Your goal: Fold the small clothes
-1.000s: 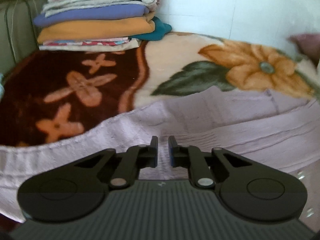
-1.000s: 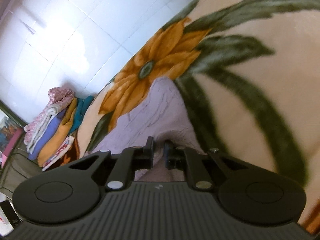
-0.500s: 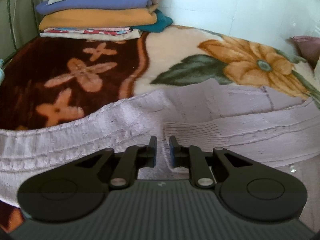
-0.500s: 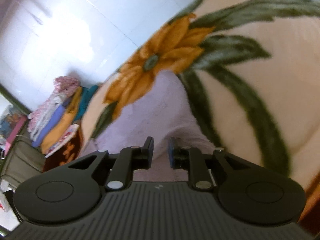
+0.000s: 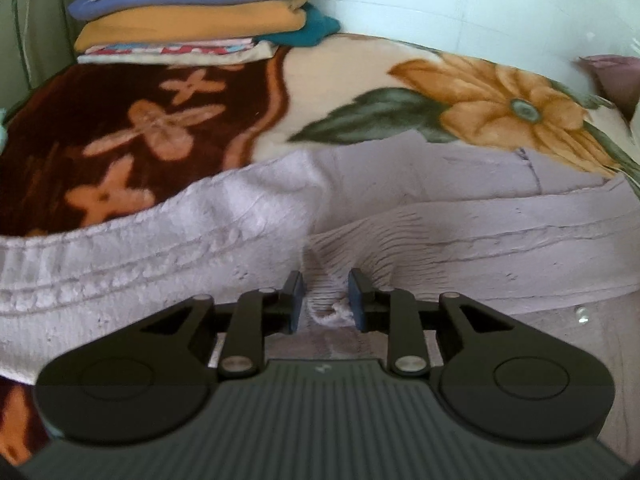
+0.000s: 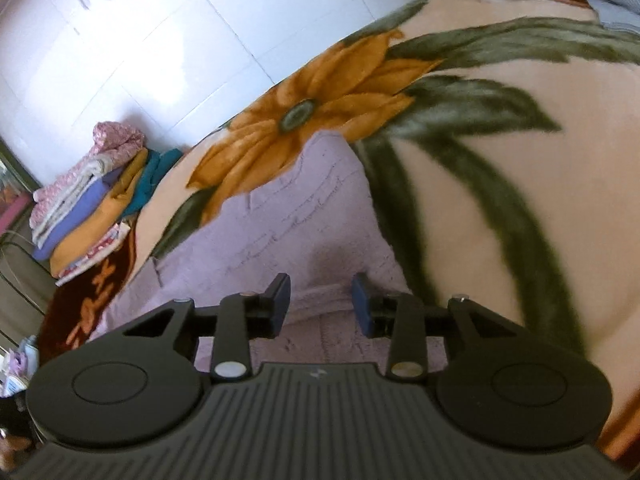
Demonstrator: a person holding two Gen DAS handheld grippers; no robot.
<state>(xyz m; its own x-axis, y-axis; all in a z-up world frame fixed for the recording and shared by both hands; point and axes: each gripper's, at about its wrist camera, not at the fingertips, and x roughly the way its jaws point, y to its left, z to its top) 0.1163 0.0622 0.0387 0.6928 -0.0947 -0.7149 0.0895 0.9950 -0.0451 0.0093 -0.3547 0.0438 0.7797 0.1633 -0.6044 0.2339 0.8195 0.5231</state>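
Lilac knit fills the space right in front of both my grippers: the small lilac garment (image 5: 440, 216) lies spread on the floral blanket (image 5: 360, 80), its ribbed hem bunched just ahead of my left gripper (image 5: 325, 300). That gripper's jaws stand a little apart, with a puckered loop of the hem between the fingertips; neither pad is pressed onto the fabric as far as I can see. My right gripper (image 6: 321, 300) sits over the other end of the same garment (image 6: 280, 216), its jaws parted wider, the cloth lying slack beneath them and gripped by neither finger.

Past the garment in the left view, the blanket shows a dark brown border with pale crosses, then a cream field with an orange flower (image 5: 500, 108) and green leaves. The garment's far edge touches that flower in both views.

Farthest off, a stack of folded clothes (image 5: 192, 12) rests at the blanket's corner against the white tiled wall (image 6: 160, 40), purple and orange layers showing.
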